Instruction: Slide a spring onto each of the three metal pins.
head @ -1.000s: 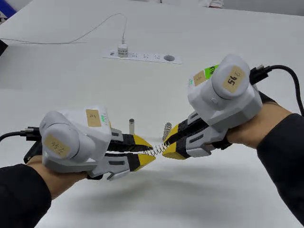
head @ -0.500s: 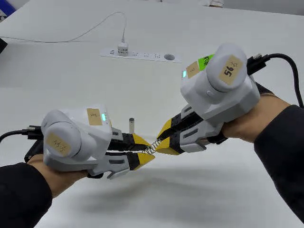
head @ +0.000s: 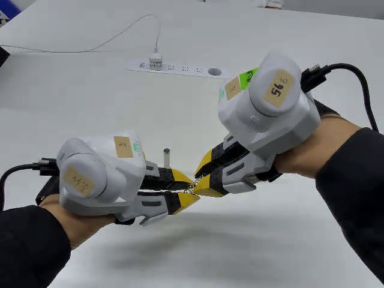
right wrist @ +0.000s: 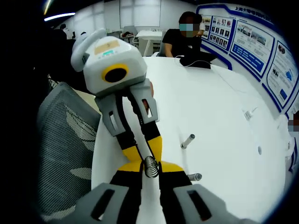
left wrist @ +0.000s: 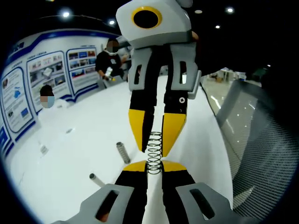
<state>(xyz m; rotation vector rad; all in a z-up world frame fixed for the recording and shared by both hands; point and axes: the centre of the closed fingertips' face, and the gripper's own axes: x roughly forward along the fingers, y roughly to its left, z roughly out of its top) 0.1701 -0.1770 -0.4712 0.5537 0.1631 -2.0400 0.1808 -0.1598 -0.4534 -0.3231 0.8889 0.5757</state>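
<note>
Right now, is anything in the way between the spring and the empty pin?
Nothing visible lies between them. The spring is pinched at its ends by the left gripper and the right gripper. The bare pin stands on open table just beside the left gripper's jaws.

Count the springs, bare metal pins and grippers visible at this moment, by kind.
Springs: 2 (held spring between the jaws of both grippers; standing spring)
Bare metal pins: 1 (bare pin)
Grippers: 2 (left gripper, right gripper)
Total: 5
</note>
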